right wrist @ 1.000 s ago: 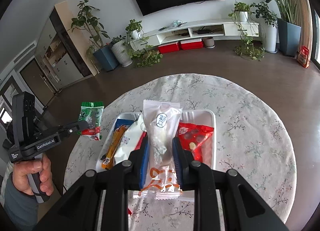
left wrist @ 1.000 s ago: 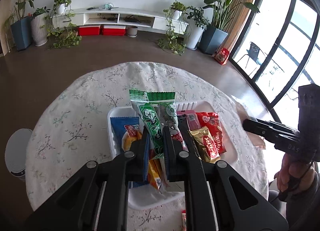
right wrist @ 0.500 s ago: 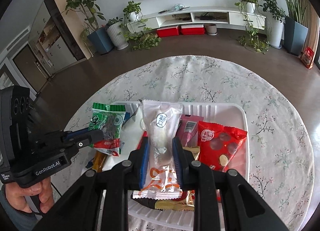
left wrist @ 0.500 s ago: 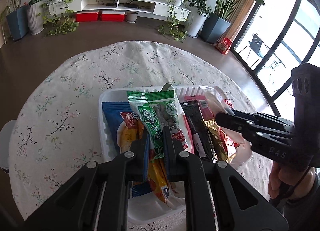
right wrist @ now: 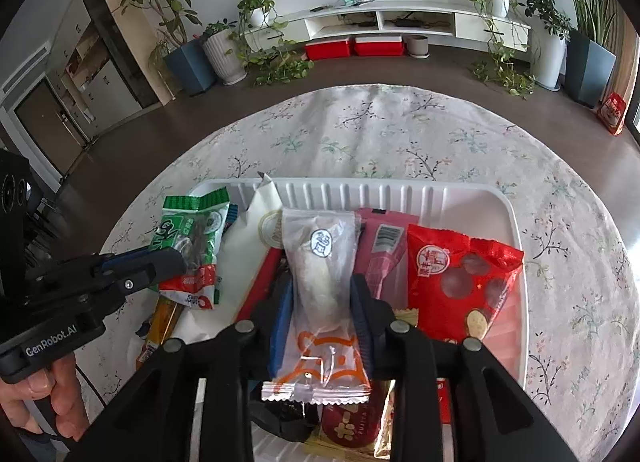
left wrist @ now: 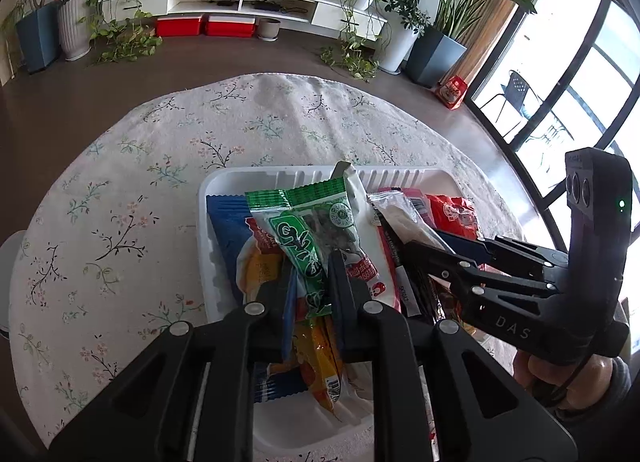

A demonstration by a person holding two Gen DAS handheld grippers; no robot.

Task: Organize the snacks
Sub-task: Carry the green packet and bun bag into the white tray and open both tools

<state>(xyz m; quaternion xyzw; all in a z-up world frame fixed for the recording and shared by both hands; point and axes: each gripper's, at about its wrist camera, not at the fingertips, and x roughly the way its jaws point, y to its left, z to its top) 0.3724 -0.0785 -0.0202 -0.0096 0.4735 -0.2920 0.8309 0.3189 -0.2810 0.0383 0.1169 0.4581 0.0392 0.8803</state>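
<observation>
Your left gripper (left wrist: 310,282) was clamped on the lower part of the green snack packet (left wrist: 316,229), holding it above the left half of the white tray (left wrist: 400,175), over the blue packet (left wrist: 228,221) and an orange one (left wrist: 320,362) lying near the tray's front edge.

Your right gripper (right wrist: 320,298) had the clear wrapped pastry (right wrist: 320,262) between its pads (right wrist: 280,314) over the middle of the tray; its jaws had just been opening, though the wrapper seemed to sit against both pads, so you were probably letting it down there. The red biscuit bag (right wrist: 460,274) lay just beside it toward the tray's right edge, the pink packet (right wrist: 380,250) between them.

Both packets looked light, soft and crinkly, with slick film that could slide out of a loose pinch. The pastry inside looked crushable, so you did well to hold it across the body gently; the sealed end would have been safer. The green packet bent freely above your pads, and it was best taken low, near its seam.
</observation>
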